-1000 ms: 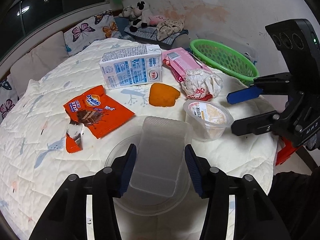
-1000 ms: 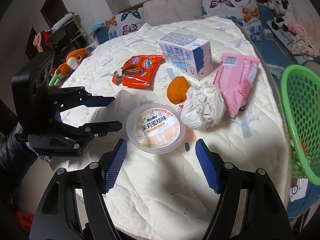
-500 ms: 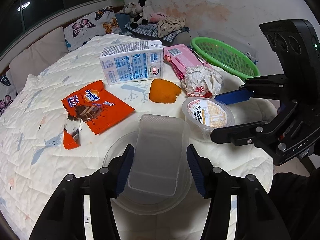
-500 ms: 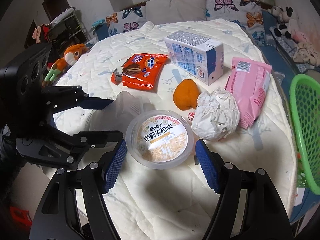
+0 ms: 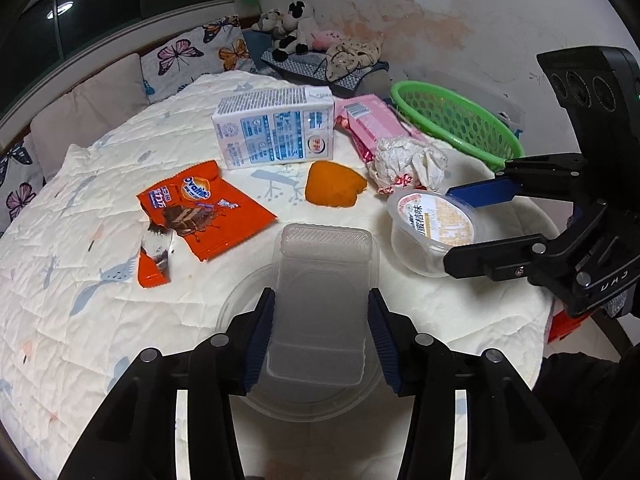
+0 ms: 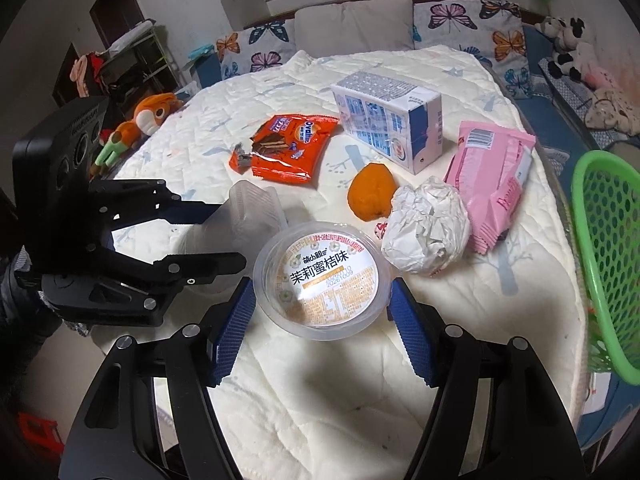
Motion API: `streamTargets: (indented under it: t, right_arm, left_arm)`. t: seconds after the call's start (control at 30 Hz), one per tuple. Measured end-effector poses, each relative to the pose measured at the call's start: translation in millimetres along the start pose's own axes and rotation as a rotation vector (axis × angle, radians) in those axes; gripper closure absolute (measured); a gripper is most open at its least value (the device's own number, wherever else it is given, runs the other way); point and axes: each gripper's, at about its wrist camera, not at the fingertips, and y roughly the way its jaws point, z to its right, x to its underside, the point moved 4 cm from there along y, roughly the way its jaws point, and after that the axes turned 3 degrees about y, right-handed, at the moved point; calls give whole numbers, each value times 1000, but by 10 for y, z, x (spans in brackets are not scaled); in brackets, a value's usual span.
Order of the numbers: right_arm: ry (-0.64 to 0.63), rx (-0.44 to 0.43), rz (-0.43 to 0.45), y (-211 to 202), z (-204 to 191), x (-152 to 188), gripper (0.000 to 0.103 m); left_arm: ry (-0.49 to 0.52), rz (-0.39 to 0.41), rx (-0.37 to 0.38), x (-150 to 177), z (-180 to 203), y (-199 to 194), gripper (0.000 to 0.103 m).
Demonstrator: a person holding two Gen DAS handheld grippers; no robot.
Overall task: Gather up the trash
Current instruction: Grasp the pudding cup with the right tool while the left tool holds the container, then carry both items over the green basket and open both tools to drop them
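Left wrist view: my left gripper (image 5: 320,332) points forward and down over the quilted table (image 5: 80,288). Its two blue pads stand on both sides of a clear tray (image 5: 324,300), which lies on a round clear lid (image 5: 236,312). The pads are very near the tray walls, but I cannot tell if they already press it, so the jaws are partly open around it.

My right gripper (image 5: 468,224) comes in from the right side, held about level, and its two fingers are spread wide on each side of the jelly cup (image 5: 434,232). In the right wrist view the cup (image 6: 322,280) sits between the blue pads of the right gripper (image 6: 322,322); both pads are just beside the cup wall, and I cannot say that they touch it. The left gripper (image 6: 224,236) shows there at the left, its fingers around the tray (image 6: 252,216).

I count the trash on the table: one jelly cup, one clear tray, one round lid, one orange wrapper (image 6: 292,148), one milk carton (image 6: 388,120), one orange peel (image 6: 370,196), one paper ball (image 6: 426,236), one pink packet (image 6: 492,168). That makes eight pieces. One green basket (image 6: 604,252) stands at the right edge of the table, well apart from the cup. Some plush toys (image 5: 296,32) lie behind the table.
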Motion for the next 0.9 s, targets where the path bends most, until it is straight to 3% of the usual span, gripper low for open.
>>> streamTargets:
  t: [0.43, 0.9]
  right_arm:
    - [39, -15, 83, -495, 162, 14, 35]
    - [205, 147, 178, -968, 1107, 130, 35]
  left_arm:
    - [-65, 63, -14, -147, 41, -264, 58]
    - [-82, 126, 54, -681, 449, -201, 58]
